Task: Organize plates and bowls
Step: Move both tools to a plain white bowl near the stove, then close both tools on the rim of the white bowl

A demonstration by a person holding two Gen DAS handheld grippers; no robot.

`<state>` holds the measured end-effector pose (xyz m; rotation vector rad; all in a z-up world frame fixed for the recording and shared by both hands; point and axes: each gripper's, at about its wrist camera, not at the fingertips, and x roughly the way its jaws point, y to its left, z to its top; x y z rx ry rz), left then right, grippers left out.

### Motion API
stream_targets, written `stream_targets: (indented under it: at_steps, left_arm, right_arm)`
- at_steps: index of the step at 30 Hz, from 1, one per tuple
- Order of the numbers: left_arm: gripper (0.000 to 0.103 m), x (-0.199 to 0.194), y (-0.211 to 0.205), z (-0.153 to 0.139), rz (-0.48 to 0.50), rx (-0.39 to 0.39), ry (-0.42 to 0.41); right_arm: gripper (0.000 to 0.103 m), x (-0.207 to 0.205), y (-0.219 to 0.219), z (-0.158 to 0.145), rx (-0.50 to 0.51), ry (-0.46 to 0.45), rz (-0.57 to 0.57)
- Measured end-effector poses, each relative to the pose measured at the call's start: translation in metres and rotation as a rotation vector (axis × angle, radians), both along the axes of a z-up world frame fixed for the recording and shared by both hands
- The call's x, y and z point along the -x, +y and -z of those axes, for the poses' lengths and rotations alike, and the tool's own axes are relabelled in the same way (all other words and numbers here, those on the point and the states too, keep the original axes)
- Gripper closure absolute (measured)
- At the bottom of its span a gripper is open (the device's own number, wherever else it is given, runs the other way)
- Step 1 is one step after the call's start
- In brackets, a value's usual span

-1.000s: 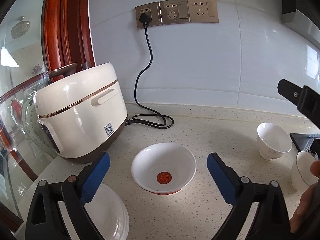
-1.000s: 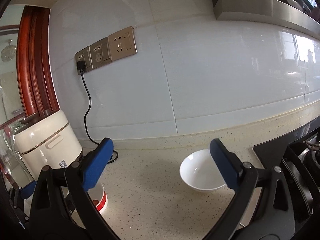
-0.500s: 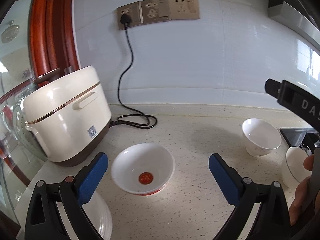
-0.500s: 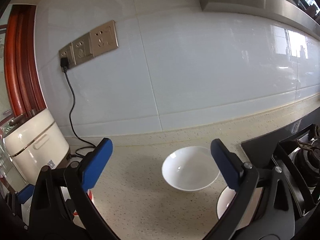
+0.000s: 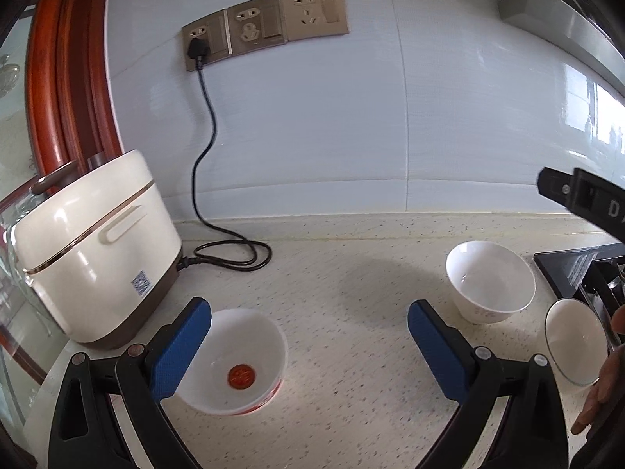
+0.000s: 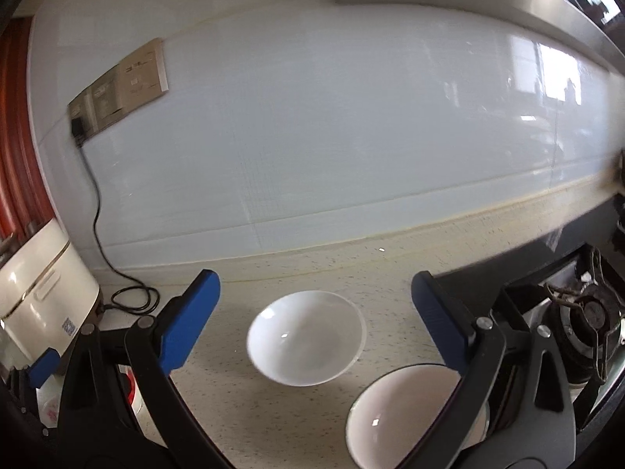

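While both pairs of tongs hang over the speckled counter (image 5: 351, 293), each stands wide open and grips nothing. Under the left gripper (image 5: 308, 348) a white bowl with a red mark inside (image 5: 242, 367) sits on the counter, tucked against the left blue finger (image 5: 179, 351) and partly hidden by it; the right finger is well apart from it. A cream rice cooker (image 5: 93, 250) stands just to its far left. Between the spread fingers of the right gripper (image 6: 316, 324) lies a plain white bowl (image 6: 306, 342), upright on the counter, touching neither finger. A second white bowl (image 6: 402, 418) sits nearer, beneath the right finger, next to the black stove (image 6: 578, 312).
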<state>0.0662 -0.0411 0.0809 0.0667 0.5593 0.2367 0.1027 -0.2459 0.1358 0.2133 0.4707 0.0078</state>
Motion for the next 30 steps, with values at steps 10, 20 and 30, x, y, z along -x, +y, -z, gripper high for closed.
stream_targets:
  at_steps: [10, 20, 30]
  left_arm:
    - [0.001, -0.037, -0.017, -0.001, 0.055, 0.085, 0.016]
    - [0.006, -0.089, -0.029, 0.014, 0.183, 0.311, 0.107]
    - [0.06, -0.121, -0.032, 0.051, 0.238, 0.478, 0.241]
  right_arm:
    - [0.004, -0.018, -0.051, 0.019, -0.131, 0.098, 0.057]
    - [0.004, -0.038, -0.065, 0.044, -0.165, 0.239, 0.066]
    - [0.031, -0.051, -0.045, 0.064, -0.108, 0.337, -0.009]
